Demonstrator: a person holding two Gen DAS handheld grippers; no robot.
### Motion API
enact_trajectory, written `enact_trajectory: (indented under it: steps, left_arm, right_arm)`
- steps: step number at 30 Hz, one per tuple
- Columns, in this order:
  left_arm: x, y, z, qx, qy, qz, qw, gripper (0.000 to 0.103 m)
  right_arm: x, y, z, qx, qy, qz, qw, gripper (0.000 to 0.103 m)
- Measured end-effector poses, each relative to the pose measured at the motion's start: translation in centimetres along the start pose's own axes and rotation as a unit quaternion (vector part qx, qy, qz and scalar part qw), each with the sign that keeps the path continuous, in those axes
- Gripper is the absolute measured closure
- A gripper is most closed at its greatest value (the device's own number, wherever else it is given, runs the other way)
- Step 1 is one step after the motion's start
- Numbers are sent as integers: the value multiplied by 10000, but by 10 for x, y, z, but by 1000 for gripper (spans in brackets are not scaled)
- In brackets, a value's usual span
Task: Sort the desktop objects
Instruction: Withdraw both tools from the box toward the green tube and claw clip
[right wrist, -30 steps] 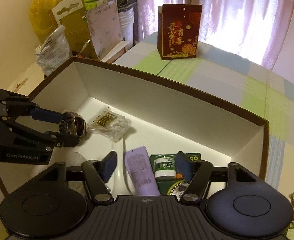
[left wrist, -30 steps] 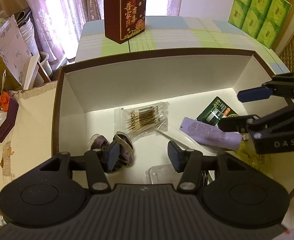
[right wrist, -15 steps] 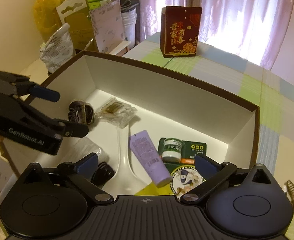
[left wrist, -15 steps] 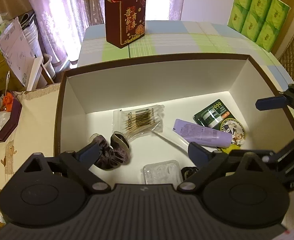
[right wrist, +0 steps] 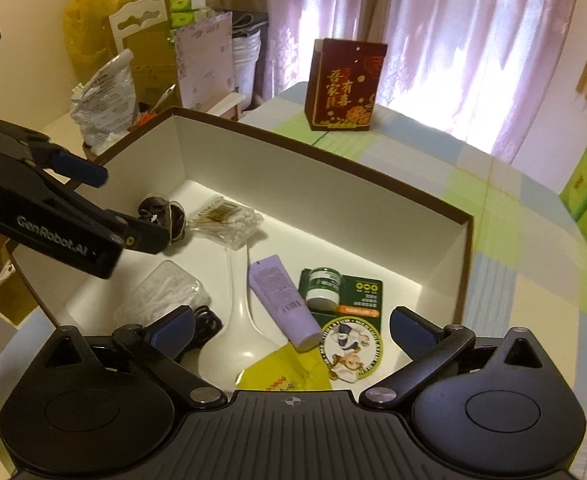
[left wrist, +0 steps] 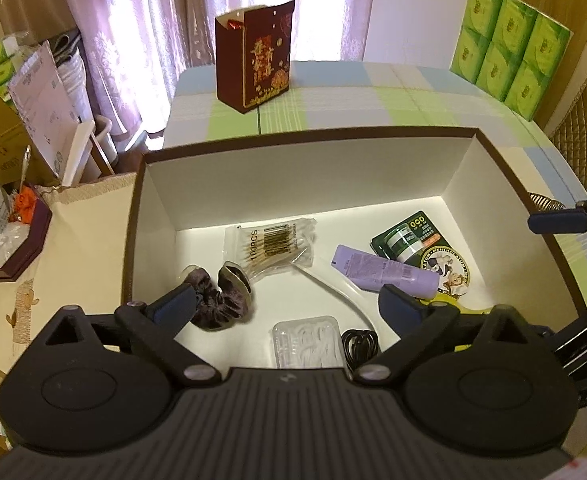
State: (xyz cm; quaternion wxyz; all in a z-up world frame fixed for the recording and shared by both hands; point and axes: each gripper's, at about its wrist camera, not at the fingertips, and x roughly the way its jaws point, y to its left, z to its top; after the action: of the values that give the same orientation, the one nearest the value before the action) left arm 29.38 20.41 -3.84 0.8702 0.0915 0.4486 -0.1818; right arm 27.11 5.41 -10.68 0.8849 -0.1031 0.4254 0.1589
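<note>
Both claws hung spread wide and empty above the box (left wrist: 293, 138). Left gripper (left wrist: 289, 312) sat over the box's near side; right gripper (right wrist: 293, 330) likewise.

Nearest in the box were a clear plastic case (left wrist: 307, 340) and black hair ties (left wrist: 359, 342). Only the right wrist view showed the white scoop's bowl (right wrist: 235, 350) and a yellow packet (right wrist: 289, 370); the left view showed just its thin handle.

Mid-box lay the purple scrunchie (left wrist: 217, 300), purple tube (left wrist: 385, 272) and green balm card (left wrist: 421, 240), with a small jar (right wrist: 323, 288) on it. Cotton swab bag (left wrist: 271, 242) lay toward the box's far wall.

Beyond the box stood a red gift bag (left wrist: 255, 68). Green tissue packs (left wrist: 509, 44) showed fully in the left view only; a yellow bag (right wrist: 89, 24) in the right only.
</note>
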Motion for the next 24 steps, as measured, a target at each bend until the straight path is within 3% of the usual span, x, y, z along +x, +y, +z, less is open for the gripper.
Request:
enact_trajectory:
  steps: [5,24]
  left_arm:
    - [-16,-6,-4,14,-124,178,9998,3]
    - [-66,-23,-25,-105,-357,327,9988,1]
  right_arm:
    - [-8,8,-6,-173,-80,-303,9994,2]
    - [-41,13,-21,72,-249,-152,9995,2]
